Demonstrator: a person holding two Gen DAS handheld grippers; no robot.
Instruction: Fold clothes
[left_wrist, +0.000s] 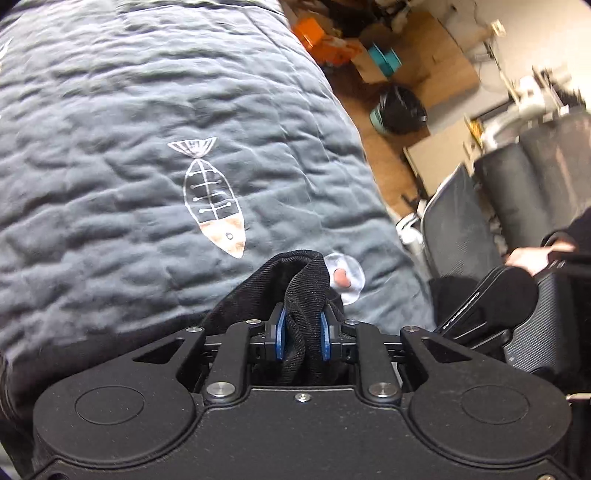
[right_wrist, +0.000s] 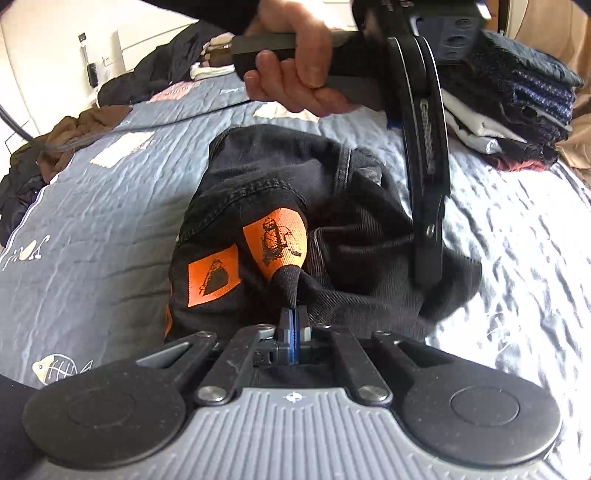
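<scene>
Black garment (right_wrist: 295, 229) with orange patches is lying bunched mid-quilt (right_wrist: 110, 192), both the left gripper (left_wrist: 303, 334) and right gripper (right_wrist: 294, 325) pinching its fabric, while a folded pile (right_wrist: 509, 107) is sitting at two o'clock, so folding is looking partway along.

1. Garment (right_wrist: 295, 229) lay bunched mid-bed on the quilt (right_wrist: 110, 206).
2. Folded stack (right_wrist: 517, 107) sat behind it, to the right.
3. Loose clothes pile (right_wrist: 66, 140) lay far left.
4. Chairs (left_wrist: 517, 192) stood right of the bed.
</scene>
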